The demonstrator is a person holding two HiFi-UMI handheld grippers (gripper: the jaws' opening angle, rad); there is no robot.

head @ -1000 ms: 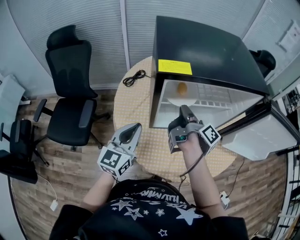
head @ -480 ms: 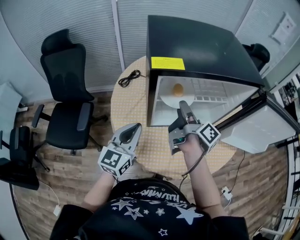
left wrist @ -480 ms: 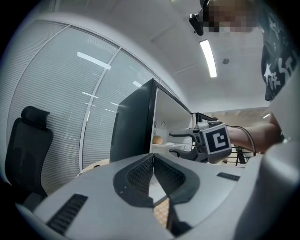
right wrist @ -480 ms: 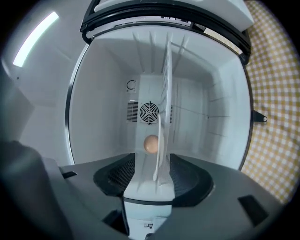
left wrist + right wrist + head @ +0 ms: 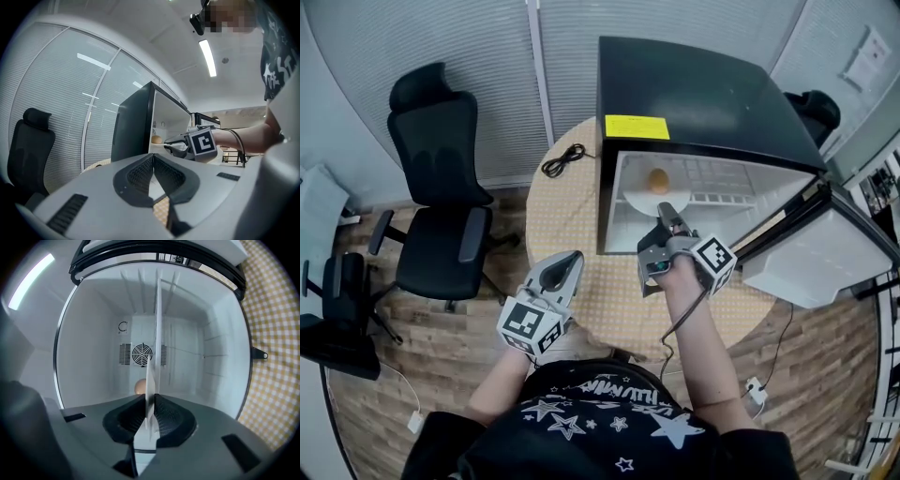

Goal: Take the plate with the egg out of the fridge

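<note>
Right gripper view: right gripper jaws closing on plate rim
Egg just beyond — head view adds left gripper, jaws together, well behind.

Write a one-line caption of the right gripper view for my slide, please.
Right tool closing its jaws on the rim of the plate, with the egg behind, inside the open fridge.

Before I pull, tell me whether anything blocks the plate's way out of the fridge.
Nothing visible does. The right gripper is closing its jaws on the plate rim, the door stands open, and the left gripper is aside.
</note>
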